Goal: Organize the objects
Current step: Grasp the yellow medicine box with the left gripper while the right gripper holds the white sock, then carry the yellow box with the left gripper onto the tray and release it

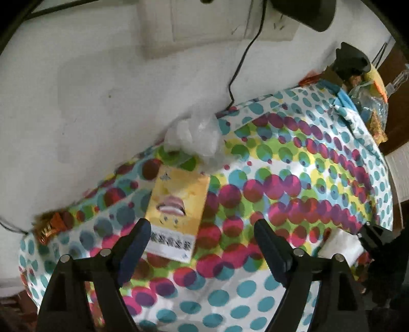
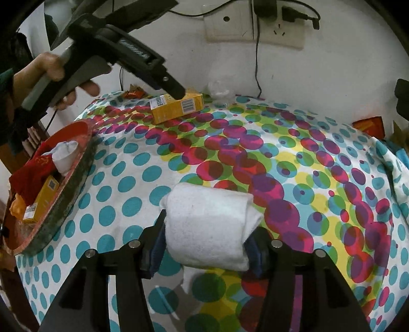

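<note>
the left gripper (image 1: 202,245) points steeply down at the spotted tablecloth (image 1: 294,158) with its jaws spread wide and nothing between them; the yellow box (image 1: 179,204) lies flat on the cloth just ahead of its left finger, not gripped, and a crumpled clear plastic bag (image 1: 196,135) sits just beyond the box by the white wall (image 1: 89,76). from the right wrist view the same left gripper (image 2: 176,89) hangs over the far end of the table, a hand (image 2: 51,71) wrapped around its handle, one fingertip above the yellow box (image 2: 179,107), which rests near the back edge of the cloth beside an orange wrapper (image 2: 133,94). the right gripper (image 2: 204,245) is closed partway on a rolled white towel (image 2: 212,224), its pads pressing both sides of the roll, which sticks out forward over the tablecloth (image 2: 255,153). at the left edge of the table stands a round red tray (image 2: 76,158) holding a red cloth (image 2: 33,166), a white rolled sock or cloth (image 2: 65,155) and another yellow box (image 2: 43,199). a wall socket (image 2: 255,23) with plugs and black cables sits above the table, and a red packet (image 2: 370,126) lies at the far right edge.
</note>
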Tool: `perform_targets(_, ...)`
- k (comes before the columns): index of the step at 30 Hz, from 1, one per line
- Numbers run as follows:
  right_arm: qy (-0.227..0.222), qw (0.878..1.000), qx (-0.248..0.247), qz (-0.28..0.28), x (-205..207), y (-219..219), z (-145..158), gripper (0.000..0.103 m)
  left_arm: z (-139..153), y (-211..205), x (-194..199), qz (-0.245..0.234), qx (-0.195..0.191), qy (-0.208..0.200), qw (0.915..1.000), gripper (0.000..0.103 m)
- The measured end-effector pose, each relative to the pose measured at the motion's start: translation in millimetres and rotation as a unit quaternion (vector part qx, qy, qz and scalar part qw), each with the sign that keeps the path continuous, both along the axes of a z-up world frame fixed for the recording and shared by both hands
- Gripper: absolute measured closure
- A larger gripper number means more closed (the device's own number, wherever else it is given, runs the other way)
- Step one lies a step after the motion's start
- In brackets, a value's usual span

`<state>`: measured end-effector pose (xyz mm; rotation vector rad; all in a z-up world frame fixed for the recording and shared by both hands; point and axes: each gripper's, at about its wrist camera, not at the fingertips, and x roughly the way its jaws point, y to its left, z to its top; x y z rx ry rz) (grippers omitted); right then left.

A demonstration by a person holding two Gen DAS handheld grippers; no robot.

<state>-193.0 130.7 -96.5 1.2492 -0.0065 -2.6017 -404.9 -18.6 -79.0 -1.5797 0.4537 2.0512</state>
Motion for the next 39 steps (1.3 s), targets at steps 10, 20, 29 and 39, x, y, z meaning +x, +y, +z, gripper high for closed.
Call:
perform_targets(10, -0.001, 1.0, 0.0, 0.003, 1.1, -2.5, -1.3, 0.046, -20.0, -11.0, -22.4, 0.014, 0.007, -0.024, 0.9996, 0.014)
perform_targets(20, -0.001, 1.0, 0.012, 0.001, 0.1, -7.2, -2.6, 0.046, -44.2, -11.1, -21.2, 0.065, -0.008, -0.02, 0.9976, 0.014)
perform_targets(29, 0.002, 1.0, 0.03, -0.005, 0.0, -8.0, -3.5, 0.051, -33.4, -2.6, 4.2, 0.075, -0.023, 0.008, 0.9969, 0.051)
perform_targets(39, 0.002, 0.999, 0.035, -0.006, -0.1, -6.8, -4.0, 0.051, 3.3, -8.3, 48.1, 0.124, -0.04, 0.069, 0.989, 0.051)
